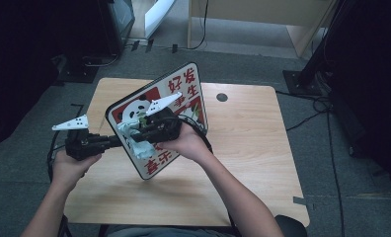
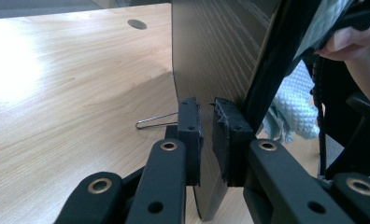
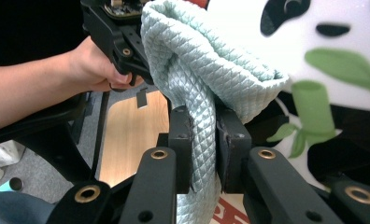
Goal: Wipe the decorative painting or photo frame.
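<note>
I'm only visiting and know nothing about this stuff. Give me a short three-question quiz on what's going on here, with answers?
1. True or false: the panda board lies flat on the table.
2. What does the right gripper clamp? A) pale blue cloth B) cable C) pen
3. Fill in: the left gripper is shut on the board's ____.

Key: 1 false, it stands tilted on one edge. 2 A. 3 edge.
</note>
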The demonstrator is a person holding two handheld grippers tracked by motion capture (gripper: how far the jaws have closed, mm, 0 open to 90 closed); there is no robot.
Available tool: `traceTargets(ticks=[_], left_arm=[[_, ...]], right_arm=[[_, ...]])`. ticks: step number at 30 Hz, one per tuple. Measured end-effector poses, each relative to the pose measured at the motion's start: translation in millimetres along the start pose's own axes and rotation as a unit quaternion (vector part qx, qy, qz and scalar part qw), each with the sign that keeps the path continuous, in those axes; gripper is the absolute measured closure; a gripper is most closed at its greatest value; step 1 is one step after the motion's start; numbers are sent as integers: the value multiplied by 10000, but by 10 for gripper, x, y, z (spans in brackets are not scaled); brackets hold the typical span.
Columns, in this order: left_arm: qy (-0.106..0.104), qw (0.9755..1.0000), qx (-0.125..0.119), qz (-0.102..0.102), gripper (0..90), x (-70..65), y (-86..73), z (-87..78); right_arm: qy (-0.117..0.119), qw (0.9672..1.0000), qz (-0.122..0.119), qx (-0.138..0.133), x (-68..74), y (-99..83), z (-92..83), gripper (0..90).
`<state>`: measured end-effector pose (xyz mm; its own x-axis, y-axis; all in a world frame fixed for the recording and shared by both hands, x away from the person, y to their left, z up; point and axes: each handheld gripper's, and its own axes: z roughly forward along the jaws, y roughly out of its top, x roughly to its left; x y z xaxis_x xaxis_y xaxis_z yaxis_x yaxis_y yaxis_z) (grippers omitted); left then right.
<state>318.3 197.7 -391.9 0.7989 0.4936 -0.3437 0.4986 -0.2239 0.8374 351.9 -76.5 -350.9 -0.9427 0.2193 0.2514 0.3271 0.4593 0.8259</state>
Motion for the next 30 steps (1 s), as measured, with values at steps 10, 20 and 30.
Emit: traceTargets(ticks=[10, 20, 30], left_arm=[[-25, 10000, 3, -7, 814, 3, 2, 3], [-41, 10000, 12, -13, 827, -4, 4, 10], [-17, 10000, -6, 8, 818, -7, 2, 6]], right_arm=[[22, 10000, 69, 60, -17, -153, 47, 788], [54, 9999, 111, 74, -26, -285, 95, 788], [32, 9998, 116, 141, -25, -385, 129, 787]])
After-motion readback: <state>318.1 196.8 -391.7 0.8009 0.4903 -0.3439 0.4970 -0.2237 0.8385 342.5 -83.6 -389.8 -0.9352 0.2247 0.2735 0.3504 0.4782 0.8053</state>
